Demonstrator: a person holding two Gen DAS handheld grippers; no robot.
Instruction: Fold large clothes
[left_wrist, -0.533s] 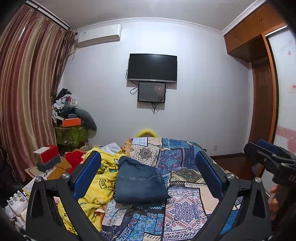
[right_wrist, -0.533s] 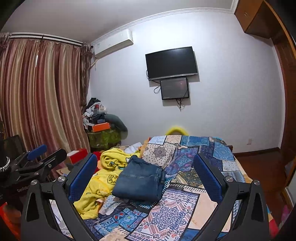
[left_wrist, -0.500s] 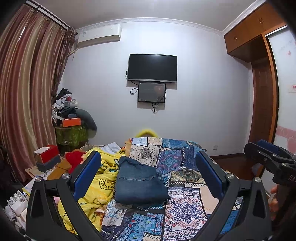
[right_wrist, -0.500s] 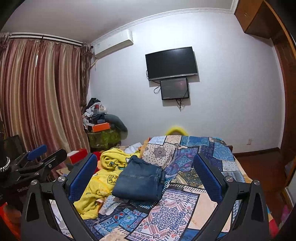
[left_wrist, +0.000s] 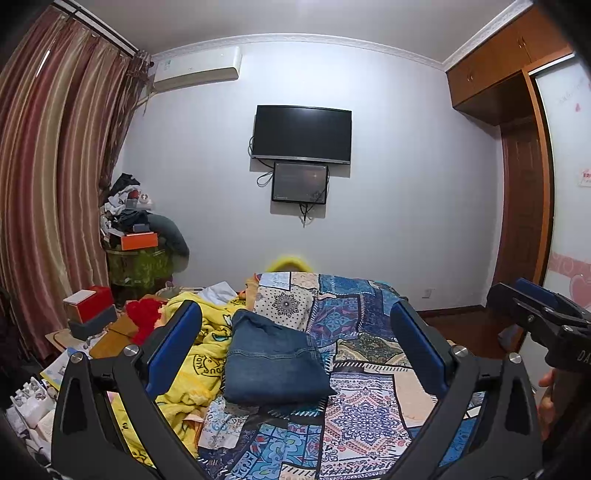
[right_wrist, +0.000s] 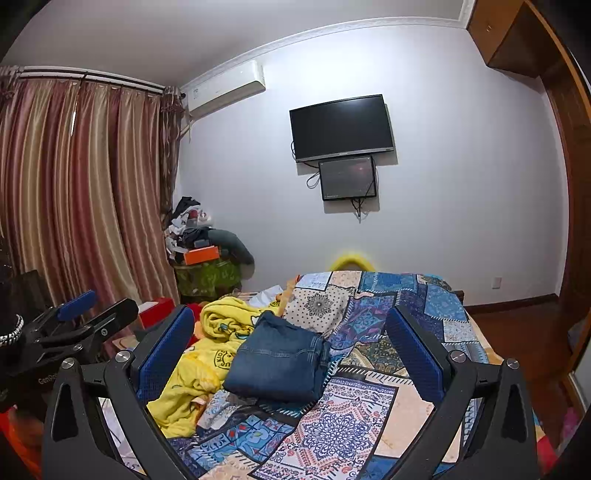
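Observation:
A pair of blue jeans (left_wrist: 271, 360) lies folded in a neat rectangle on the patchwork bedspread (left_wrist: 362, 410); it also shows in the right wrist view (right_wrist: 279, 360). My left gripper (left_wrist: 295, 332) is open and empty, held above the bed with the jeans between and beyond its fingers. My right gripper (right_wrist: 290, 336) is open and empty, likewise raised before the jeans. Each gripper shows at the edge of the other's view: the right gripper (left_wrist: 535, 314) and the left gripper (right_wrist: 81, 317).
A crumpled yellow blanket (left_wrist: 195, 354) lies left of the jeans on the bed. Boxes (left_wrist: 88, 310) and clutter stand on the floor at left, by striped curtains (left_wrist: 44, 184). A TV (left_wrist: 301, 134) hangs on the far wall. A wooden wardrobe (left_wrist: 524, 221) stands at right.

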